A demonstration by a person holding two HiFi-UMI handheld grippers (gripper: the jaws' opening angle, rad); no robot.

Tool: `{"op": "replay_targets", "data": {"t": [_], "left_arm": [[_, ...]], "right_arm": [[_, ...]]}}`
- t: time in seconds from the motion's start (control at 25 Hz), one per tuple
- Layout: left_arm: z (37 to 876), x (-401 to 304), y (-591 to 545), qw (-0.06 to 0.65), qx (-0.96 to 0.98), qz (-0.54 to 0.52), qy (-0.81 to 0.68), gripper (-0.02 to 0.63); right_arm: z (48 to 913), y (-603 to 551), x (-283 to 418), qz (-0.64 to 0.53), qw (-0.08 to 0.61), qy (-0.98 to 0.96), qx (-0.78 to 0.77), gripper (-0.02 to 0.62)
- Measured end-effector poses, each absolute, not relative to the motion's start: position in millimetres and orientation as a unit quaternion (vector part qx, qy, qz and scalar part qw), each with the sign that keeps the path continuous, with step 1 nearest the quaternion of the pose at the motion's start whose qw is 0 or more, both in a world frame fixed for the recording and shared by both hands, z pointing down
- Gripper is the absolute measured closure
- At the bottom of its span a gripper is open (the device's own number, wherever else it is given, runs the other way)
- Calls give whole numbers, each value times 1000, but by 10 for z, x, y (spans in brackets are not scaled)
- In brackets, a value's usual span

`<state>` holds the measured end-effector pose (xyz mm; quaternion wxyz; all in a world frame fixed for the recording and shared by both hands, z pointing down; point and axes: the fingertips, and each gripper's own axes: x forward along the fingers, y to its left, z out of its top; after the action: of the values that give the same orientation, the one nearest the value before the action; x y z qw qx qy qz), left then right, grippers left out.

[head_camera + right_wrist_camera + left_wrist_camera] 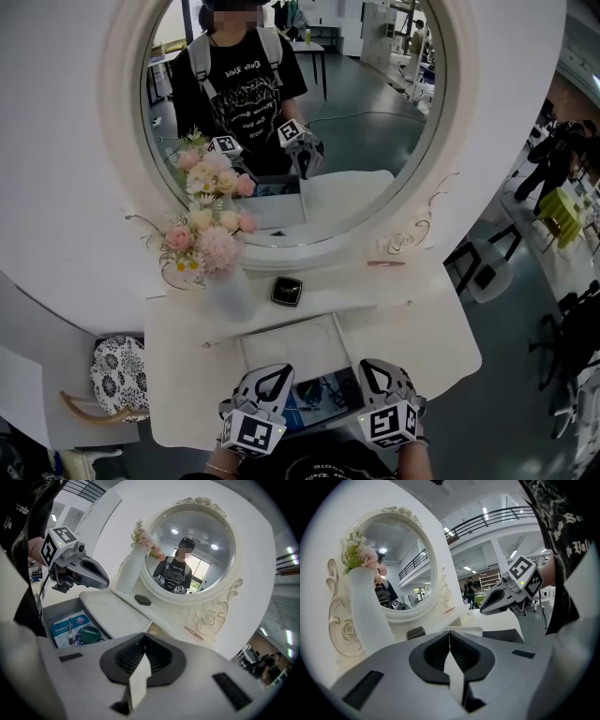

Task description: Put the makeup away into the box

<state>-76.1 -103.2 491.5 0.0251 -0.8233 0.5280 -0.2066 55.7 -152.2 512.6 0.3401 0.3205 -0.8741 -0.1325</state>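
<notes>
Head view: I look steeply down on a white dressing table (422, 337) with a round mirror (366, 112); both grippers sit at the near edge.
Left gripper (274, 373): jaws pressed together, nothing between them.
Right gripper (377, 367): jaws closed as well, and empty.
Makeup out on the table: a small black compact (287, 291) lies flat just beside a white vase (230, 292) of pink flowers. A thin pink stick (385, 263) lies near the mirror's base, well to the right.
Box (60, 607): an open grey compartment at the table's near edge, between the two grippers. It already holds a blue packet (65, 626), a pen and a round green item (89, 633).
Step in hand: as I judge it, choosing and reaching for the first loose piece; nothing is picked up yet.
How to do it well: I would open the left gripper before it arrives, bring it in low, and close on the compact's two opposite edges.
Watch for: the vase stands very near the compact, so I would approach from the open side to avoid tipping it.
Stick: I would take it with the right gripper, across its middle, since it is thin and may roll.
</notes>
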Motion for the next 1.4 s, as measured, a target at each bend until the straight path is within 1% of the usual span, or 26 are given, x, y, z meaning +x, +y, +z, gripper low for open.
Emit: {"op": "replay_targets", "data": {"t": [0.4, 0.72, 0.76, 0.8, 0.84, 0.88, 1.04, 1.2, 1.4], "left_arm": [[4928, -828, -1114, 5, -810, -206, 549, 591], [4925, -830, -1207, 3, -791, -210, 574, 591], [4917, -834, -1213, 3, -789, -210, 578, 591], [4915, -844, -1216, 2, -785, -212, 582, 591], [4921, -857, -1218, 0, -782, -214, 586, 591], [4935, -870, -1221, -2, -778, -216, 590, 591], [4968, -882, -1250, -8, -768, -224, 600, 591], [4988, -902, -1297, -13, -760, -231, 607, 591], [4993, -919, -1360, -16, -755, -233, 613, 591]], "right_arm": [[5050, -1890, 647, -129, 346, -875, 312, 586], [4957, -2232, 704, -158, 354, -872, 300, 583], [4936, -2293, 710, -162, 355, -871, 297, 576], [4920, -2355, 715, -164, 359, -871, 293, 556], [4914, -2418, 721, -167, 365, -870, 287, 510], [4919, -2479, 729, -172, 376, -866, 281, 491], [4939, -2692, 765, -197, 408, -852, 262, 480], [4924, -2879, 781, -192, 410, -853, 258, 465], [4912, -3083, 805, -197, 411, -854, 252, 465]]}}
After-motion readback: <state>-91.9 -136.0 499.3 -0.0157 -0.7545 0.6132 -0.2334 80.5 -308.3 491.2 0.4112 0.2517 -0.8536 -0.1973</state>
